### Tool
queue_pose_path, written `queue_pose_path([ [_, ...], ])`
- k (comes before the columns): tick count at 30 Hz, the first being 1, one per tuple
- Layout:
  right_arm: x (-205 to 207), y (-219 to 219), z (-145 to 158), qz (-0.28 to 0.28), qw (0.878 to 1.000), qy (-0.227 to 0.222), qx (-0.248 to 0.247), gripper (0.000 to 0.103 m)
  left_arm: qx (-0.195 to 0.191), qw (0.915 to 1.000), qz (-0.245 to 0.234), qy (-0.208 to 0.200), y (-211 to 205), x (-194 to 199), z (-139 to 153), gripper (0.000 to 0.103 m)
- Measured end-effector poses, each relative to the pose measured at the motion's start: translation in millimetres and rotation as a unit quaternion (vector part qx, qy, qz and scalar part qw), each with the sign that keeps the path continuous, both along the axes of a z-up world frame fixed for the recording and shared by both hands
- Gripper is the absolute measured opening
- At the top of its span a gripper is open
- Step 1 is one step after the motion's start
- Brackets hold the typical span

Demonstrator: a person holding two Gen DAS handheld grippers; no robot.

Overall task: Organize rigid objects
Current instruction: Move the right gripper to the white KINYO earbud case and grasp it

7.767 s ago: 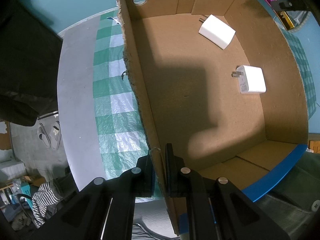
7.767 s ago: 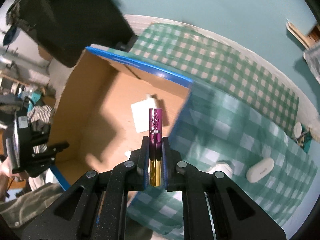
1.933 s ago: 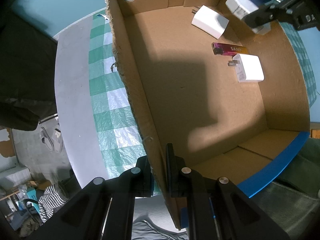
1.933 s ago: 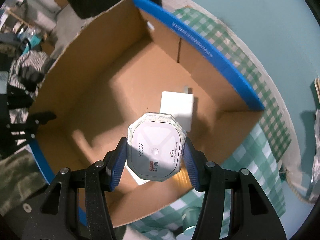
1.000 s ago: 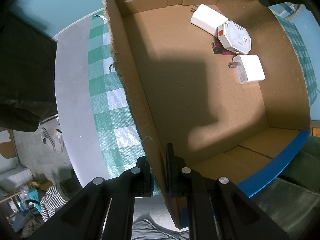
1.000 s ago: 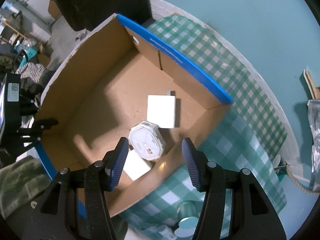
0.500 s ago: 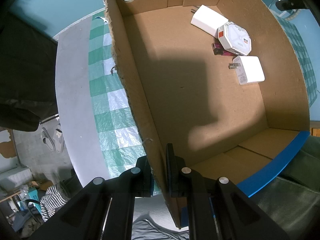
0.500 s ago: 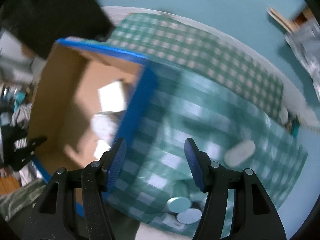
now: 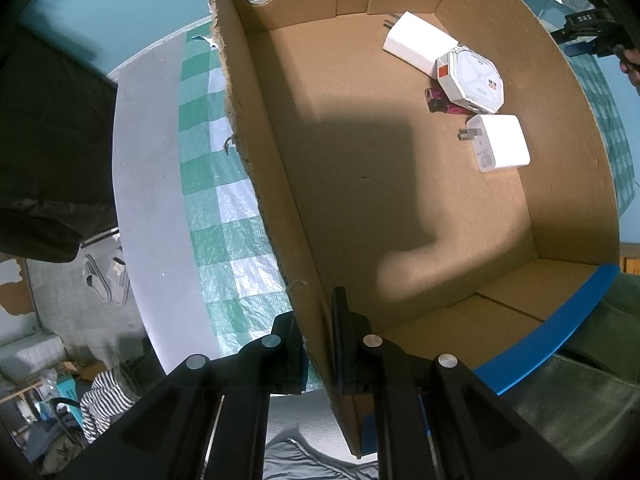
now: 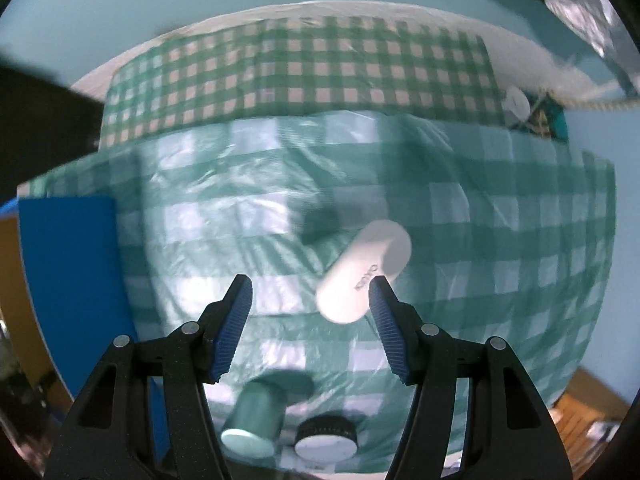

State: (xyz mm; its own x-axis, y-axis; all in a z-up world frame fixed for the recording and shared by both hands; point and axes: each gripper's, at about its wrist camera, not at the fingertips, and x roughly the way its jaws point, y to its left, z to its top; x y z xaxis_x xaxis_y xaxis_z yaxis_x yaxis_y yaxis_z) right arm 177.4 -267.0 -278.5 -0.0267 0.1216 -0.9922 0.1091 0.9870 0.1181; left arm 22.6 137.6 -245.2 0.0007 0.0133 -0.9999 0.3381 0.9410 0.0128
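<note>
The right gripper (image 10: 310, 304), jaws spread and empty, hangs over the white oblong case (image 10: 364, 271), which lies diagonally beside its right-hand finger.

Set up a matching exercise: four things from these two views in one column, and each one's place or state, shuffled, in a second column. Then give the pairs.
Things
1. octagonal white box
2. white oval case
3. left gripper
4. teal cylinder

Places or states
A. jaws clamped on the cardboard box wall
B. lying on the tablecloth ahead of open jaws
C. inside the box, partly over a magenta lighter
D. beside a black-rimmed cap

Pairs: 1-C, 2-B, 3-A, 4-D
</note>
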Motion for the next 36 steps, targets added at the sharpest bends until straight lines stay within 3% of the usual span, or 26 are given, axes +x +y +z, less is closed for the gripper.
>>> queue_pose_path([
  [7,0.9,-32.7,-23.5,-0.101,0.995,0.014,0.013,0.063,0.0,1.0,0.0,0.0,-0.6,-0.5,0.3,0.01],
  [13,-2.0,-40.4,-36.5,-0.125,0.992,0.023,0.026,0.063,-0.001,1.0,0.001,0.002,0.2,-3.0,-0.1,0.01],
  [19,-2.9,-38.8,-37.8,-0.115,0.993,0.018,0.031,0.05,-0.001,1.0,0.0,0.002,0.6,-6.3,0.5,0.01],
  [26,0.6,-31.3,-39.5,-0.072,0.997,0.015,-0.005,0.038,-0.001,1.0,-0.001,0.002,1.4,-7.1,0.3,0.01],
  [36,-7.4,-3.2,-30.8,0.026,1.0,0.003,-0.005,0.037,-0.003,1.0,0.0,0.002,2.1,-6.4,0.4,0.01],
])
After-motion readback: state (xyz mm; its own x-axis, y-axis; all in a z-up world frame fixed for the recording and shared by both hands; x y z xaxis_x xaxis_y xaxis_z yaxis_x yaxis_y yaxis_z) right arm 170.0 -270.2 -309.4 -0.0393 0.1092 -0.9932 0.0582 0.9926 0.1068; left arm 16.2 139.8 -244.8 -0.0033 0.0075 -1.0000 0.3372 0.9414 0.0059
